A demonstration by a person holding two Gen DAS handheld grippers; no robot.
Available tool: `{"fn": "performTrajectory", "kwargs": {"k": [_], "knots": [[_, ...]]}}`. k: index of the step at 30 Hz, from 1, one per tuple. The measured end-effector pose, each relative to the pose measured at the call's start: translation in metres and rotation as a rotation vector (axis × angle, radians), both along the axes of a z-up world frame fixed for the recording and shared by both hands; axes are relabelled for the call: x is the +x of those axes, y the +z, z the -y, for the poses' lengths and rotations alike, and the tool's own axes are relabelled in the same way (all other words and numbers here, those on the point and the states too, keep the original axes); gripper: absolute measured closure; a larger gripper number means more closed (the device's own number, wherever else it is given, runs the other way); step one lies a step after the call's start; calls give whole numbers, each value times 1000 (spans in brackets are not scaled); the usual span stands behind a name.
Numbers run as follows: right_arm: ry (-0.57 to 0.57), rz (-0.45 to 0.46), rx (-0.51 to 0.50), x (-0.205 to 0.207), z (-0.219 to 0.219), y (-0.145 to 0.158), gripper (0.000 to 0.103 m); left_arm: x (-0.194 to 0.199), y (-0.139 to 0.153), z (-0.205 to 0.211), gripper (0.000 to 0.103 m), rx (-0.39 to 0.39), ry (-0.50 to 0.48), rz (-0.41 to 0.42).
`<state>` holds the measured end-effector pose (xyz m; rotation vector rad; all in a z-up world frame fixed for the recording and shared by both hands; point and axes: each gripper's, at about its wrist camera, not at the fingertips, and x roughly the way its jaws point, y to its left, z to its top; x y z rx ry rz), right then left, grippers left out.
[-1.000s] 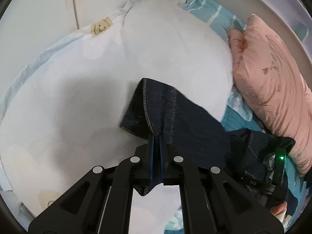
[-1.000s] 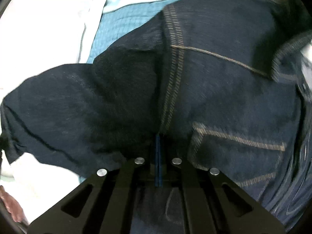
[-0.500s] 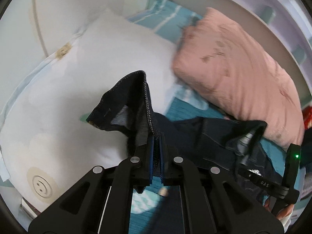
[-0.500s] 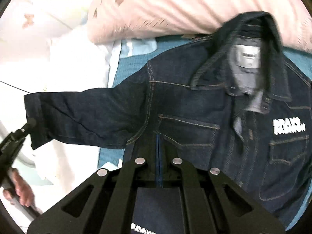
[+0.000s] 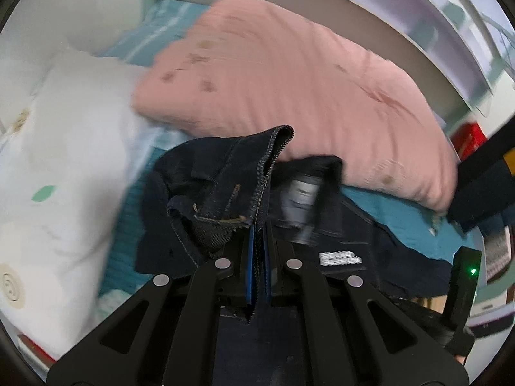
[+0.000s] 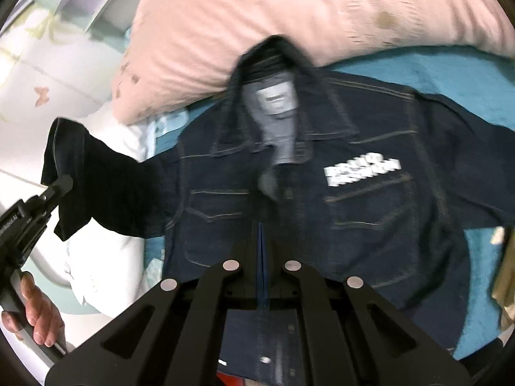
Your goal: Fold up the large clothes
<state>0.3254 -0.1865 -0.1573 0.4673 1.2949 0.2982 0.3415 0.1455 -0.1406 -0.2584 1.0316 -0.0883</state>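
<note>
While the dark denim jacket [image 6: 322, 199] lies front-up on the teal bed cover [image 6: 457, 74], you hold it in two spots. Its collar points at the pink pillow [image 6: 289, 22], and white letters [image 6: 362, 169] sit on the chest. Your left gripper [image 5: 257, 244] is pinched tight on the cuff of one sleeve [image 6: 106, 186] and holds it up off the bed, out to the side. Your right gripper [image 6: 262, 257] is squeezed closed on the jacket's bottom edge, near the middle. A white pillow [image 5: 64, 148] sits just beside the pink one. Your left hand [image 6: 35, 315] wraps its gripper's handle.
</note>
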Motion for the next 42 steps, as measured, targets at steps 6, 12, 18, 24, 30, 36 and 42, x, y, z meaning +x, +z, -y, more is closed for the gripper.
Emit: {"fn": "performTrajectory", "kwargs": {"k": [6,12,18,24,30,36,42], "knots": [[-105,-15,48,-14,65,-7,102,9,-17,78,98,-7,-91,-30],[-176,-31,60,-32,118,-19,102,25,-68,136,98,18,-138,-124],[-218,-67,44,-47,148,-41,102,38,-133,169,98,37,-152,-244],[-227,-111,34,-55,155,-61,102,39,-176,203,98,121,-190,-311],[-225,-114,13,-58,153,-60,99,31,-180,227,90,130,-251,-315],[-229,-78,4,-60,147,-41,98,19,-145,238,63,110,-295,-235],[-209,-13,-12,-56,131,-8,98,12,-106,207,58,81,-281,-152]]}}
